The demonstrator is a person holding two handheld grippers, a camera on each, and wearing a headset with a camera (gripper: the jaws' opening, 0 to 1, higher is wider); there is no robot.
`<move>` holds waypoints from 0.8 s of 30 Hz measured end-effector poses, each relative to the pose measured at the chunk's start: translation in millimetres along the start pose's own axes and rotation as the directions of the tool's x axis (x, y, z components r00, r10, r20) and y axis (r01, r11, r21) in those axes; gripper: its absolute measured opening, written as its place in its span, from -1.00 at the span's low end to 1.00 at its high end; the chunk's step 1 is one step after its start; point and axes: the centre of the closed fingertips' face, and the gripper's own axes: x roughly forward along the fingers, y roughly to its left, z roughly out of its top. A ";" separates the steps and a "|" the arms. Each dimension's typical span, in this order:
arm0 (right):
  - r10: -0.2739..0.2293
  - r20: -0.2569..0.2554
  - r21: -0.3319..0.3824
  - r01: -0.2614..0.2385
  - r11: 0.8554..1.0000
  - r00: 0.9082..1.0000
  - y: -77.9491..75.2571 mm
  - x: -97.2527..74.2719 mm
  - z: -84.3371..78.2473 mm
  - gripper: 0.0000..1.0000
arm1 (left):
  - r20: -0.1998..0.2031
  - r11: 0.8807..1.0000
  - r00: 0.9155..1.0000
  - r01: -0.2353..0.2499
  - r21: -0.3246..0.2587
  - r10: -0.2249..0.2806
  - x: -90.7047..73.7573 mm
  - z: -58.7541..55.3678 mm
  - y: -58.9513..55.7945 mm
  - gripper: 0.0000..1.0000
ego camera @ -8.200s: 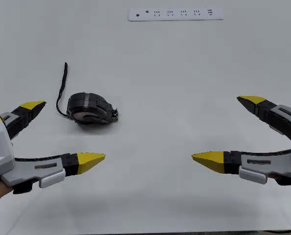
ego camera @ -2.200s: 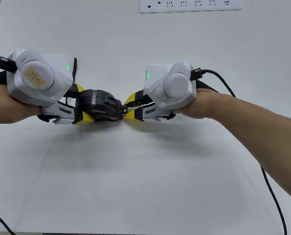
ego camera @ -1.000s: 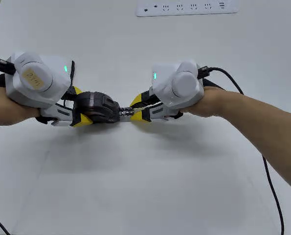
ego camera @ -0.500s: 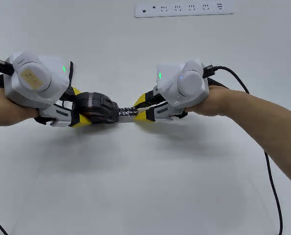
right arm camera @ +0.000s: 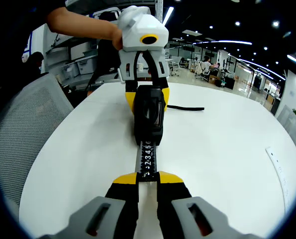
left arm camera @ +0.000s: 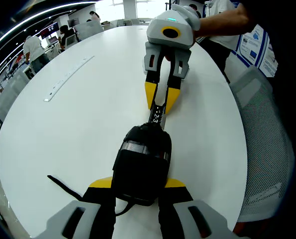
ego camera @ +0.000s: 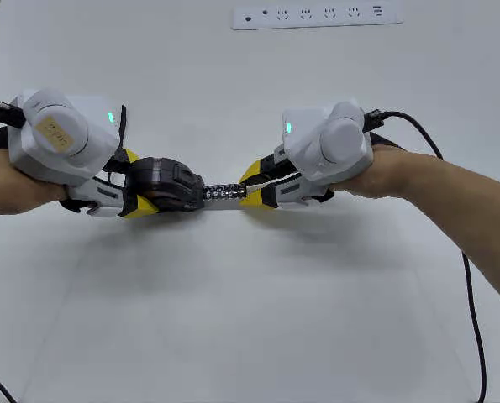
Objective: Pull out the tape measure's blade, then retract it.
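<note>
The left claw (ego camera: 144, 180) is clamped across the rounded black tape measure housing (ego camera: 165, 183), one yellow-tipped jaw on either side of the case. In the left gripper view the housing sits right between those jaws, with its mouth pointing away from the claw. From that mouth a short length of dark blade with white numerals (ego camera: 223, 192) runs straight across to the right claw (ego camera: 250, 186), which faces the left claw tip to tip. The right claw is pinched closed on the free end of the blade. In the right gripper view the numerals 2 to 6 read just ahead of its yellow tips and the blade's end lies between them. The blade looks taut and level, a little above the white worktop (ego camera: 250, 319). The two claws are near each other, with only the exposed blade between the housing and the right claw's tips.

A thin black wrist strap (left arm camera: 63, 184) trails from the back of the housing, beside the left claw's jaw, and lies flat on the worktop. A white power strip (ego camera: 317, 15) lies well beyond both claws at the far edge. A black cable (ego camera: 468, 294) runs back from the right claw's body along the person's forearm.
</note>
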 end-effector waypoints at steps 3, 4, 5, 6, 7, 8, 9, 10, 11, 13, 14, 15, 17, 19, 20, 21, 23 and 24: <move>0.000 -0.003 -0.001 0.000 1.000 1.000 0.5 -2.1 -1.5 -0.77 | 0.001 1.000 1.000 0.000 -0.001 0.000 0.2 0.3 -0.3 -0.41; 0.000 -0.004 -0.002 0.000 1.000 1.000 0.7 -2.7 -1.9 -0.77 | 0.001 1.000 1.000 0.000 -0.001 0.000 0.2 0.3 -0.3 -0.41; 0.001 -0.004 -0.002 -0.001 1.000 1.000 1.0 -3.6 -2.3 -0.77 | 0.001 1.000 1.000 0.000 -0.001 0.000 0.2 0.4 -0.5 -0.41; 0.000 -0.005 -0.003 0.000 1.000 1.000 1.1 -4.2 -2.5 -0.77 | 0.001 1.000 1.000 0.000 -0.001 0.000 0.2 0.4 -0.6 -0.41; 0.001 -0.004 -0.002 -0.001 1.000 1.000 1.5 -5.1 -2.8 -0.77 | 0.001 1.000 1.000 0.000 -0.002 0.000 0.1 0.4 -0.6 -0.41; 0.001 -0.004 -0.002 -0.001 1.000 1.000 1.6 -5.7 -3.0 -0.77 | 0.002 1.000 1.000 0.000 -0.003 0.000 0.1 0.3 -0.6 -0.41; 0.001 -0.004 -0.002 -0.001 1.000 1.000 1.6 -6.3 -3.3 -0.77 | 0.003 1.000 1.000 0.000 -0.003 0.000 0.1 0.2 -0.6 -0.41; 0.001 -0.005 -0.002 -0.001 1.000 1.000 1.6 -7.1 -3.8 -0.77 | 0.003 1.000 1.000 0.000 -0.003 0.000 0.2 0.2 -0.6 -0.41; 0.001 -0.006 -0.003 -0.001 1.000 1.000 1.6 -7.5 -4.1 -0.77 | 0.003 1.000 1.000 0.000 -0.004 0.000 0.2 0.2 -0.6 -0.41; 0.001 -0.008 -0.003 -0.001 1.000 1.000 1.9 -8.9 -4.9 -0.77 | 0.002 1.000 1.000 0.000 -0.003 0.000 0.1 0.4 -0.6 -0.41; 0.002 -0.008 -0.003 -0.002 1.000 1.000 2.1 -9.5 -5.2 -0.77 | 0.002 1.000 1.000 0.001 -0.003 -0.001 0.1 0.4 -0.6 -0.41; 0.001 -0.008 -0.002 -0.001 1.000 1.000 2.0 -10.6 -5.6 -0.77 | 0.003 1.000 1.000 0.001 -0.004 -0.001 0.1 0.3 -0.6 -0.41; 0.001 -0.009 -0.003 -0.001 1.000 1.000 1.8 -12.2 -6.6 -0.77 | 0.004 1.000 1.000 0.001 -0.005 -0.001 -0.1 0.2 -0.4 -0.41; 0.001 -0.010 -0.002 -0.001 1.000 1.000 1.6 -13.3 -7.5 -0.77 | 0.004 1.000 1.000 0.001 -0.006 -0.001 -0.2 0.3 -0.3 -0.40; 0.001 -0.011 -0.002 -0.001 1.000 1.000 1.6 -13.8 -7.9 -0.77 | 0.004 1.000 1.000 0.001 -0.006 -0.001 -0.2 0.4 -0.3 -0.41; 0.001 -0.011 -0.001 -0.001 1.000 1.000 1.6 -14.6 -8.5 -0.77 | 0.004 1.000 1.000 0.002 -0.006 -0.002 -0.3 0.3 -0.2 -0.40; 0.002 -0.012 0.002 -0.002 1.000 1.000 1.7 -15.9 -9.3 -0.77 | 0.004 1.000 1.000 0.002 -0.006 -0.002 -0.4 0.3 -0.2 -0.40; 0.002 -0.012 0.002 -0.002 1.000 1.000 1.7 -16.4 -9.5 -0.77 | 0.003 1.000 1.000 0.002 -0.006 -0.002 -0.5 0.3 -0.2 -0.40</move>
